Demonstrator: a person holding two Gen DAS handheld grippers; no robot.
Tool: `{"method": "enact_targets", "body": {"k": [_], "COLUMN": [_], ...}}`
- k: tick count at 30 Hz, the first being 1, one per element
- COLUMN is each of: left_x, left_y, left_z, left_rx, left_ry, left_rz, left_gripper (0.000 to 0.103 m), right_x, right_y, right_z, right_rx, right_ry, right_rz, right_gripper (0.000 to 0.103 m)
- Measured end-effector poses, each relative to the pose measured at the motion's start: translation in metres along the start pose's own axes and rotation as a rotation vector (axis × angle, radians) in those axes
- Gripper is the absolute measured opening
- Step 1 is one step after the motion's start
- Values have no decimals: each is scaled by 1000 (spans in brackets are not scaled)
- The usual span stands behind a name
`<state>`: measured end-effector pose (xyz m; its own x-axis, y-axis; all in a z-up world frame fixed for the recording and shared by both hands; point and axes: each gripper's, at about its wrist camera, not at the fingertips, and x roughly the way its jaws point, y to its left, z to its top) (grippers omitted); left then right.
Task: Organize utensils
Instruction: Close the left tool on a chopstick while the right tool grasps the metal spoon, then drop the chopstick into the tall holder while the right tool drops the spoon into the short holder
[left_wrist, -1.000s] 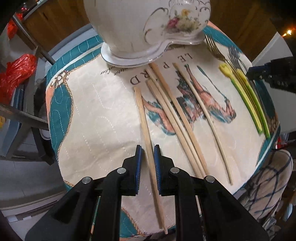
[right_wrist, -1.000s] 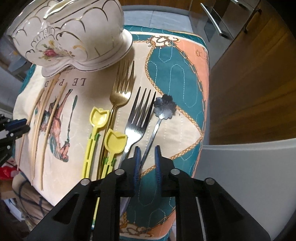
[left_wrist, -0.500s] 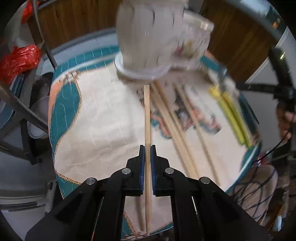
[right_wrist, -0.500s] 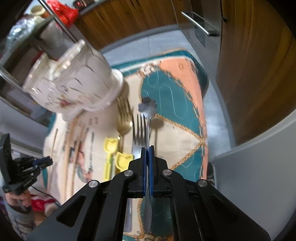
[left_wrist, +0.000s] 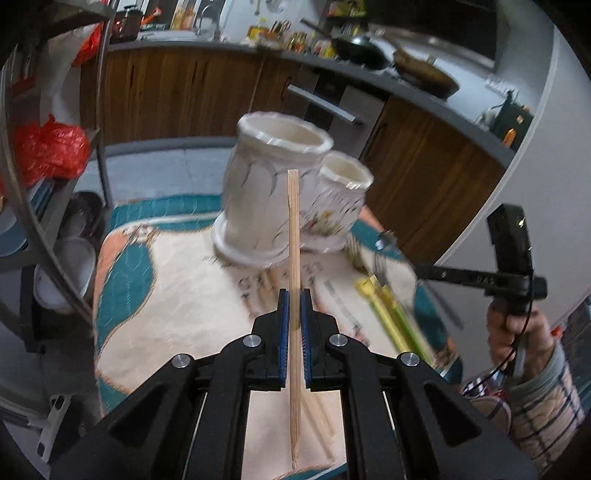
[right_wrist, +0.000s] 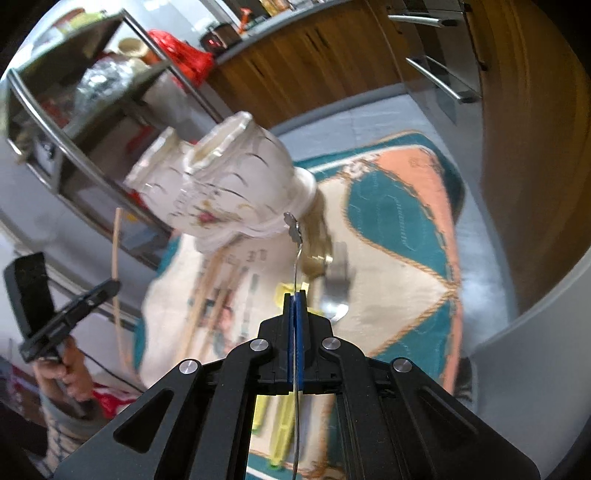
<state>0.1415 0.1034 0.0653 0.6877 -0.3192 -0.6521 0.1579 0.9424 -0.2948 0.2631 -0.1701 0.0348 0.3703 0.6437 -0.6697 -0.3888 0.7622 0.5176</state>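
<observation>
My left gripper is shut on a wooden chopstick and holds it upright above the table, its tip in front of the white two-cup ceramic holder. My right gripper is shut on a thin flower-headed metal spoon, lifted in front of the same holder. More chopsticks, yellow tulip picks and forks lie on the patterned cloth. The left gripper with its chopstick also shows in the right wrist view.
A metal rack with red bags stands left of the table. Wooden kitchen cabinets run behind. A white curved wall is right of the table. The gold fork and steel fork lie below the spoon.
Both grippers shut on their utensils and lifted them from the cloth: the left raised the chopstick, the right raised the spoon. Both now sit higher, facing the holder.
</observation>
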Motion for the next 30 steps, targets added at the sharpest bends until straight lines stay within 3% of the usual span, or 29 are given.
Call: {"method": "enact_targets", "body": {"k": [7,10,16,21,30], "left_x": [-17,-25,-21,-11,5], "left_y": [-9,-7,-10,-14,-13], "left_z": [21,37,71,95,135], "left_rx": [-8,-21,-6,-6,18], "left_ry": [-165,-270,-374,-477,-581], "left_rz": [-19,-12,7,18,80], "left_gripper": [6,6,6,6,6], "right_x": [-16,-18,-22,-12,27], "right_y": [9,17,35,55,78], "right_z": [3,12,45,85,131], "right_rx": [26,10,-71,-148,-262], "right_ry": [-163,-232,-380,-438,-483], "right_rz": [185,220,285,275,171], "right_gripper": [2,2,2,2,2]}}
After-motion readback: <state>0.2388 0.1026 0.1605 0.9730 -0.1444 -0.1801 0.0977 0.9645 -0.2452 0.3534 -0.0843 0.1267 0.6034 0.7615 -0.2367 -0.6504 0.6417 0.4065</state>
